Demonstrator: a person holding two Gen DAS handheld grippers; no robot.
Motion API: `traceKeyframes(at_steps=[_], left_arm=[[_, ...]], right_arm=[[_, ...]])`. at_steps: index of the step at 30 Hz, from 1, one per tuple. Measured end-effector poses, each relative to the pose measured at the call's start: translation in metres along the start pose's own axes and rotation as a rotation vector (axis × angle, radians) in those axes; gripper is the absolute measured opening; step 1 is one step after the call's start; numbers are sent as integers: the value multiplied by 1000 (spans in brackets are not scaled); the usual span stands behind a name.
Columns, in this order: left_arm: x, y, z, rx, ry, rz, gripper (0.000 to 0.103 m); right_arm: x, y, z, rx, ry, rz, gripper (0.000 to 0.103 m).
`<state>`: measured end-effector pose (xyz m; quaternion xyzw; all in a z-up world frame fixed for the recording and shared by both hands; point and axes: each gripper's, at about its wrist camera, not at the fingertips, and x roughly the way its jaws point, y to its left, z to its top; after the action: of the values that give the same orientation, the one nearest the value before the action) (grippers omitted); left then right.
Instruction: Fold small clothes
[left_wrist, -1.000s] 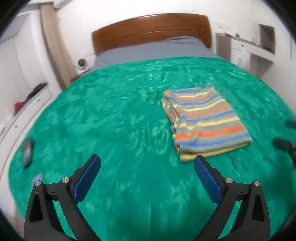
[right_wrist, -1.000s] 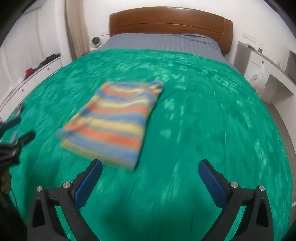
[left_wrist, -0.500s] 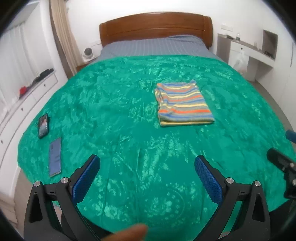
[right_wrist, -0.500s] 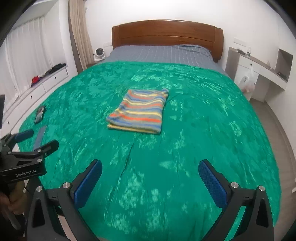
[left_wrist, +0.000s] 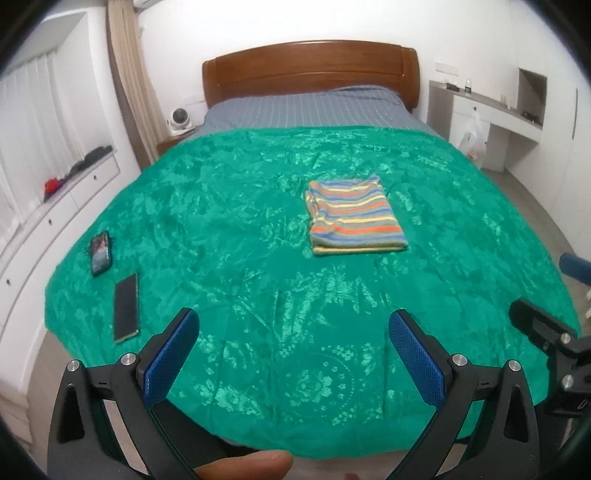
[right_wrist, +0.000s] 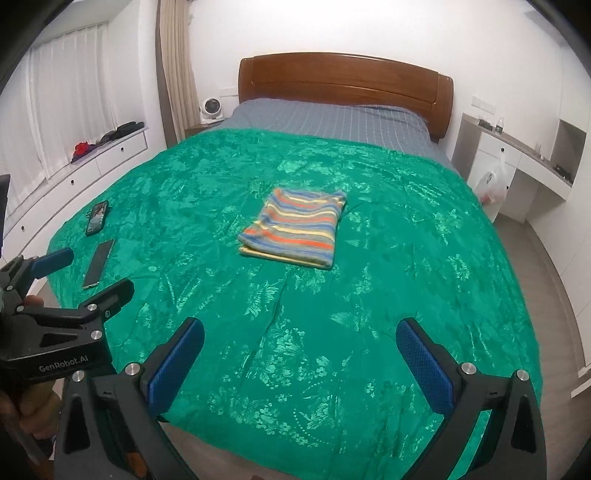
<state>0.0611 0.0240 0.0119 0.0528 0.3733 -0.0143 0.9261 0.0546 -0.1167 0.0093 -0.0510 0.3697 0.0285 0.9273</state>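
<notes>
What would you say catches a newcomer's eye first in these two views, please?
The bright green bedspread fills almost everything, and on it, toward the middle, lies a neatly folded striped garment. Two phones lie near the spread's left edge. In the foreground, the left gripper and right gripper are both open and empty, well short of the garment.

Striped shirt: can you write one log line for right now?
striped shirt: folded, on green bedspread | left gripper: open, empty | right gripper: open, empty
</notes>
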Motion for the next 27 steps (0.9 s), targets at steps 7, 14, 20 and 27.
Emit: traceKeyframes(at_steps=[7,14,20,27], left_arm=[[-7,-2,1,-5,-1,2,103],[-11,-3,2,-3,-4,-7,103],[-12,-3,3,-2,-7,1,103],[-7,-8,5,8,5,-2,103]], right_arm=[[-10,4,-3,-7,6,-38,102],[-12,1,-2,12,13,-54,102],[-16,6,3,9,6,-71,102],[-15,-3,-1,26,13,-107,102]])
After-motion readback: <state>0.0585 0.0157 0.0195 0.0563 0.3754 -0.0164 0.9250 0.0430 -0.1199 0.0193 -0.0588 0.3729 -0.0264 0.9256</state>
